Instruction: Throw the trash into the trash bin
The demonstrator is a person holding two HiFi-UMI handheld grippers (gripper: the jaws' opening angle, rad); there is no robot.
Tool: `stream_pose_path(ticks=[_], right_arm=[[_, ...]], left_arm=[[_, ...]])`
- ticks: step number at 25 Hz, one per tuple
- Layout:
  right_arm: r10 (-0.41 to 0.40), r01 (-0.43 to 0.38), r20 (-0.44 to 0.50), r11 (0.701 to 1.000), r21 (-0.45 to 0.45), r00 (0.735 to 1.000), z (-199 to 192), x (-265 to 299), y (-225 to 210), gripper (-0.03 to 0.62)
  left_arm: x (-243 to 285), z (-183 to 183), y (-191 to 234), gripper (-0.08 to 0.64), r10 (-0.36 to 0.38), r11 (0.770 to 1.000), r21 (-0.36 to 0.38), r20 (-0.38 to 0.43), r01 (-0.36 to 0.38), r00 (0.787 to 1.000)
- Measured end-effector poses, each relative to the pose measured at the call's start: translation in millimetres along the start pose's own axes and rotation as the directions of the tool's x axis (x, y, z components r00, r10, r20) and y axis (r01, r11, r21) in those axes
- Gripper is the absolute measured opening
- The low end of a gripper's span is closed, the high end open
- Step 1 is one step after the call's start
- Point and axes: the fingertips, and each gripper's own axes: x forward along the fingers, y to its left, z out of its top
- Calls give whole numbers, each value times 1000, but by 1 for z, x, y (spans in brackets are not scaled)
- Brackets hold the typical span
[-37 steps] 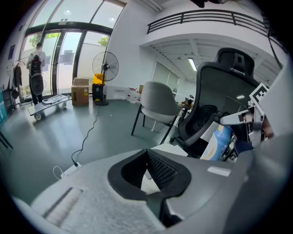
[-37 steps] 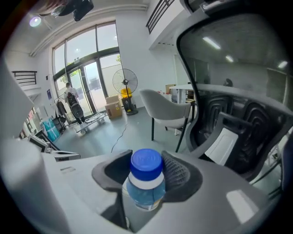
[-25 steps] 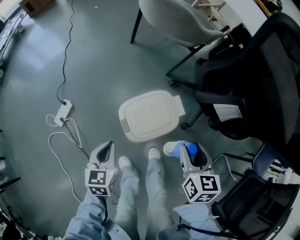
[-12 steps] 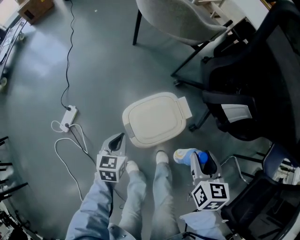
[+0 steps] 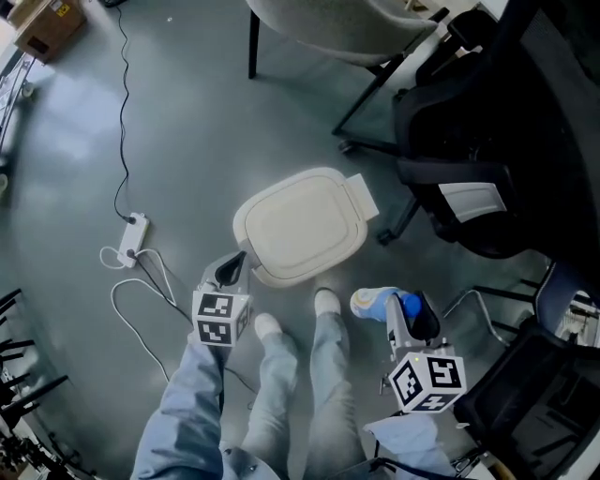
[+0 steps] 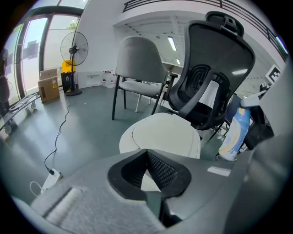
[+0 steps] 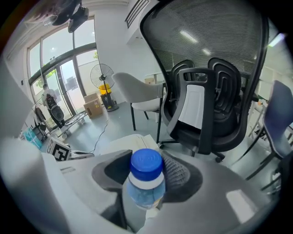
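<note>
ok, the bottle, clear plastic with a blue cap, is clamped between the jaws of the right gripper, cap end toward the camera. in the head view the bottle sticks out to the left of the right gripper, above the floor, just right of the person's shoe and near the trash bin. the bin is white, lid down, on the grey floor. the left gripper sits at the bin's near-left rim, contact unclear; its jaws meet at the tips with nothing between them. black office chair right of the bin, grey chair behind it, power strip with cable off to the left.
</note>
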Motion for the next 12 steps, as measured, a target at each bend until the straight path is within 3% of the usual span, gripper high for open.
stream_pose_path(ticks=[6,12], right_arm=[[-1,1,-7,1000,6,1000,-3,1,-1,201],[9,-9,-11,1000,3,1000,-4,6,0,202]], left_arm=[[9,-12,2,9,3,1000,-4,-47,-3,999],[14,-19,7,9,21,999,-34,-24,-21,999]])
